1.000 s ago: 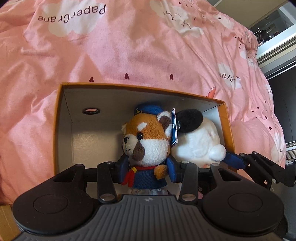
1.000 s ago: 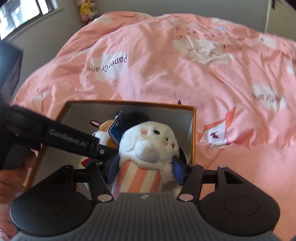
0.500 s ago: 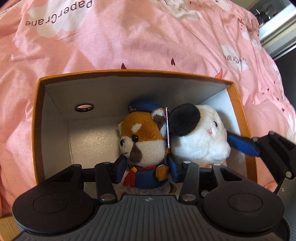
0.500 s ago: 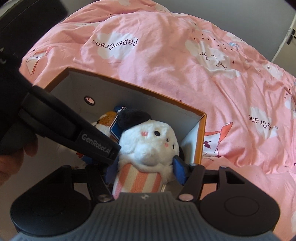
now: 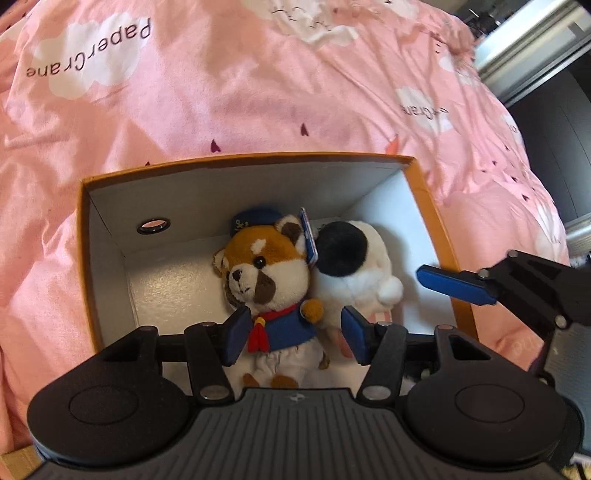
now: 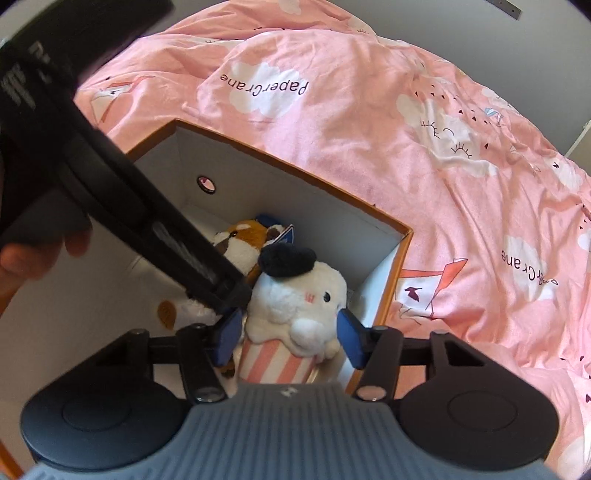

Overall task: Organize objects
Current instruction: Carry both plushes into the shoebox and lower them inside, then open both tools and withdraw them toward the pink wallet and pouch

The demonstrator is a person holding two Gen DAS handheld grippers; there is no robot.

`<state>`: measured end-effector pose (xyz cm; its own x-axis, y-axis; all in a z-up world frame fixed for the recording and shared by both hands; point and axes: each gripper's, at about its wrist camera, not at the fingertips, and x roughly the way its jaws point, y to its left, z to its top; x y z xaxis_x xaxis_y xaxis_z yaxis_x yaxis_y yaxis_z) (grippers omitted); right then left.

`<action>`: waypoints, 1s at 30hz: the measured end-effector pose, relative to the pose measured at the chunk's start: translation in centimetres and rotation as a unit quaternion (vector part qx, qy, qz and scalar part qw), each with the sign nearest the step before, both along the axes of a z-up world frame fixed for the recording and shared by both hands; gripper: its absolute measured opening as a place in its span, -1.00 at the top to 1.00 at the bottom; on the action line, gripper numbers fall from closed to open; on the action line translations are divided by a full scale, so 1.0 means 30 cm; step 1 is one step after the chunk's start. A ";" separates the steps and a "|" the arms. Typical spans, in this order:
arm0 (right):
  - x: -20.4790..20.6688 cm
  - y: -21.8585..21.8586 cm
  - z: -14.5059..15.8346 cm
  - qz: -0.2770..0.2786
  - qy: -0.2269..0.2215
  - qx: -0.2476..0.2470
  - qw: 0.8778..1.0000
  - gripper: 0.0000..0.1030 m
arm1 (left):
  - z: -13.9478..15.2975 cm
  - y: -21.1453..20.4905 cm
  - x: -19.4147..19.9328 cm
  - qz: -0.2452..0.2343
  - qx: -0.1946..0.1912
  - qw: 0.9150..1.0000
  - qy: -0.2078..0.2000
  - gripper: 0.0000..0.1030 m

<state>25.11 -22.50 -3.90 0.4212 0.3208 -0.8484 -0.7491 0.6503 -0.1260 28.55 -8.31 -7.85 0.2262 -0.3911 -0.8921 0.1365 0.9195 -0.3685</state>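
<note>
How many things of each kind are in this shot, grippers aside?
Plush toys: 2, red panda plush and white plush
Boxes: 1, orange box
Bedcovers: 1, pink duvet
Total: 4

Rumpled pink cotton duvet point(image 5: 229, 99) with white clouds, small dark hearts and "PaperCrane" lettering fills nearly whole view, spread over bed. Sunlight falls strong across fabric, creases throwing soft shadows. Plain grey wall point(image 6: 436, 22) behind bed at far side. On other side, pale metal sliding-door frame point(image 5: 532, 48) beside bed, dark room beyond it. White upright edge point(image 6: 580, 136) where wall meets bed; cannot tell what.
</note>
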 end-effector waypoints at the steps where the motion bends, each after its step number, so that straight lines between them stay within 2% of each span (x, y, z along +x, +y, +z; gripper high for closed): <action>1: -0.007 -0.004 0.003 0.005 0.002 0.000 1.000 0.10 | 0.006 0.002 -0.007 -0.011 0.004 1.000 0.000 0.03; 2: -0.015 -0.007 0.005 0.011 0.005 -0.003 1.000 0.15 | 0.008 0.001 -0.013 -0.019 0.010 1.000 0.000 0.07; 4: -0.031 -0.006 0.000 0.021 0.008 -0.017 1.000 0.40 | 0.006 -0.007 -0.024 -0.031 0.026 0.999 -0.004 0.22; 9: -0.066 0.017 -0.037 0.037 -0.016 -0.049 0.998 0.56 | -0.024 -0.044 -0.039 -0.053 0.049 0.997 -0.029 0.44; 13: -0.047 0.038 -0.075 0.019 -0.032 -0.058 0.998 0.76 | -0.040 -0.049 -0.037 -0.052 0.051 0.997 -0.034 0.48; 16: -0.019 0.040 -0.084 -0.019 -0.052 -0.040 0.998 0.85 | -0.047 -0.050 -0.037 -0.053 0.050 0.997 -0.035 0.49; 20: 0.042 0.031 -0.093 -0.085 -0.037 0.002 0.996 0.89 | -0.055 -0.052 -0.034 -0.051 0.053 0.997 -0.039 0.49; 25: 0.037 0.027 -0.088 -0.088 -0.033 0.002 0.996 0.89 | -0.055 -0.059 -0.048 -0.040 0.055 0.996 -0.054 0.47; 30: -0.008 0.018 -0.051 -0.103 -0.045 0.007 0.994 0.85 | 0.018 -0.040 -0.120 0.003 0.060 0.992 -0.113 0.46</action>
<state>24.86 -21.95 -5.43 0.5528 0.2309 -0.8007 -0.5860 0.7909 -0.1764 24.95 -9.52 -7.31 0.4271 -0.2830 -0.8587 0.1975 0.9560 -0.2169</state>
